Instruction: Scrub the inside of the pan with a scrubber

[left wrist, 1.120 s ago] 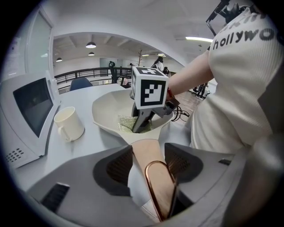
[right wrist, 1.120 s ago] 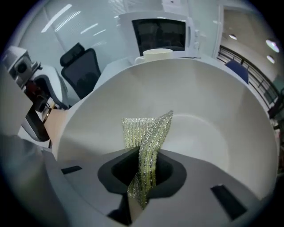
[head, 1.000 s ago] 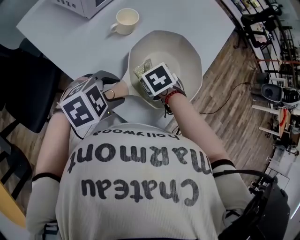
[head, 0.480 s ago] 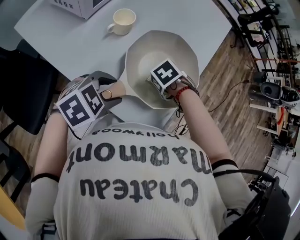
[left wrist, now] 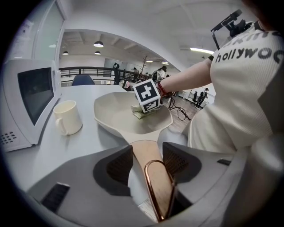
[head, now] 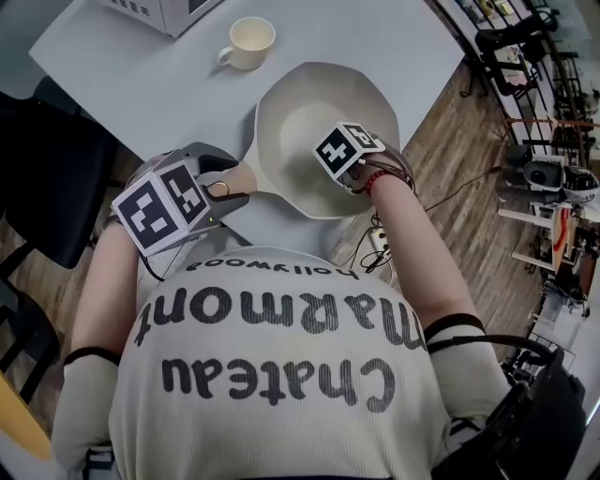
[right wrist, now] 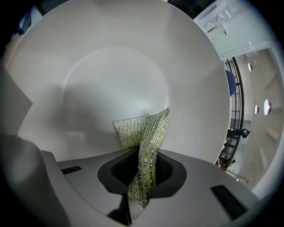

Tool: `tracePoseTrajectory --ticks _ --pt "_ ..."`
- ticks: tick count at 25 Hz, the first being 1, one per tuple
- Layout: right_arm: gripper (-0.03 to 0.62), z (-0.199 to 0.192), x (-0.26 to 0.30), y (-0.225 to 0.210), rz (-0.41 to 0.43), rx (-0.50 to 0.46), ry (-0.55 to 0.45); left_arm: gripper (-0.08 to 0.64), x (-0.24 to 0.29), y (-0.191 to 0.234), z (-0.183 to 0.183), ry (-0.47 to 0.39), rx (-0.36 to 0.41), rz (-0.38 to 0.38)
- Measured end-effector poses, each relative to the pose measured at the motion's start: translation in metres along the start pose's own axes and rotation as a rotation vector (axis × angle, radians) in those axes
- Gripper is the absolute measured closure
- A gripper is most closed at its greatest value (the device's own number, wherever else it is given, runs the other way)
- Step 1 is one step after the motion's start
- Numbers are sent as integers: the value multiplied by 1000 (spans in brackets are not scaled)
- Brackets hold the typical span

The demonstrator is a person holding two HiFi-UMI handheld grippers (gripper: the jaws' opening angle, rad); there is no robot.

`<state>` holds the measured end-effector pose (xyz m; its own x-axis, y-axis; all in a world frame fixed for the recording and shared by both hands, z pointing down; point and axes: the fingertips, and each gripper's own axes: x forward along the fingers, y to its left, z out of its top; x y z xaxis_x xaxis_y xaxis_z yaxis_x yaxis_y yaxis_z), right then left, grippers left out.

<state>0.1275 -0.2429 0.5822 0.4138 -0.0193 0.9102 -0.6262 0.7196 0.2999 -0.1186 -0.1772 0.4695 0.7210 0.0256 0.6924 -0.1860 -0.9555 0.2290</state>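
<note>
Tan wood fills the gap nearest us: the pan's handle (left wrist: 143, 155), with its copper loop (left wrist: 156, 195) at the near end, runs between the fingers (left wrist: 111, 170) of our left gripper (left wrist: 146, 162). Those fingers have just been closing and are now clamped on the handle, pinning the pan (head: 291, 122) to the desk (head: 141, 84).

Past the handle, our right gripper (right wrist: 142, 170) points steeply down into the pan, over the right side of its bowl. Its fingers (right wrist: 117, 173) are pinched together on the scrubber (right wrist: 144, 128), a thin, glittery green mesh. The free corner of the mesh fans out toward the pan's pale floor. From the left gripper view it seems to lie on that floor, though we cannot confirm firm contact.

Beyond the pan's far-left rim stands a cream mug (head: 251, 41), and farther off a microwave (head: 164, 11).

We judge that we are in the middle of scrubbing, with the scrubber at the right end of a stroke. The next move calls for sweeping it back across the floor and up the sloped wall, pressing down enough that the mesh drags instead of skimming. Meanwhile the left grip should stop the pan from turning. The mesh is thin and may slide out of the pinch.
</note>
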Motion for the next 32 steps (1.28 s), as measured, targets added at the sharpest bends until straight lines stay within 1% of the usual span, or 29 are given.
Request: tracePoseTrajectory --ticks 3,4,6,10,12,13,14,15,16,17,19,20,21,22,23,26,28,29,30,31,32 --pt "545 1 -2 -18 -159 -107 4 356 -1 3 3 -18 -1 7" --pt "545 1 -3 -24 -198 -129 -8 362 -2 3 2 -21 -4 7" --pt "545 -1 -8 -39 -256 -139 -42 362 -2 4 1 -19 -1 7" --pt "543 -2 -26 -67 -316 -101 -117 362 -2 5 1 -10 20 10" --pt "541 1 -36 -70 -303 -87 -162 362 -3 4 2 -12 25 13" --pt "541 5 -43 -65 -262 -64 -198 362 -3 4 2 -11 27 13" --pt "541 12 -52 -56 -187 -23 -251 362 -3 4 2 -8 31 12" --pt "541 21 -63 -44 -79 35 -320 362 -3 4 2 -4 35 10" --pt "541 33 -77 -29 60 107 -404 362 -4 4 1 0 39 9" --pt "541 47 -94 -10 232 186 -498 362 -4 5 0 4 43 8" --pt "541 75 -134 31 632 335 -673 362 -4 6 -1 7 44 9" --pt "541 86 -152 49 815 394 -729 362 -4 6 -1 8 43 11" --pt "541 93 -164 65 955 436 -752 362 -3 5 -2 7 42 13" --pt "541 98 -167 79 1042 459 -743 362 -2 5 -3 7 42 14" --pt "541 100 -164 90 1085 467 -713 362 -2 5 -4 6 42 16" --pt "541 102 -148 110 1137 490 -619 365 -2 4 -5 6 42 28" --pt "541 101 -143 116 1177 506 -574 384 -4 8 0 -17 31 66" --pt "541 101 -140 120 1183 503 -550 440 -5 12 7 -52 16 89" --pt "541 101 -135 125 1173 492 -527 554 -7 12 18 -105 -9 93" --pt "543 101 -130 129 1147 473 -509 557 -7 9 31 -163 -39 70" --pt "541 101 -123 131 1102 450 -498 557 -7 4 43 -205 -58 38"
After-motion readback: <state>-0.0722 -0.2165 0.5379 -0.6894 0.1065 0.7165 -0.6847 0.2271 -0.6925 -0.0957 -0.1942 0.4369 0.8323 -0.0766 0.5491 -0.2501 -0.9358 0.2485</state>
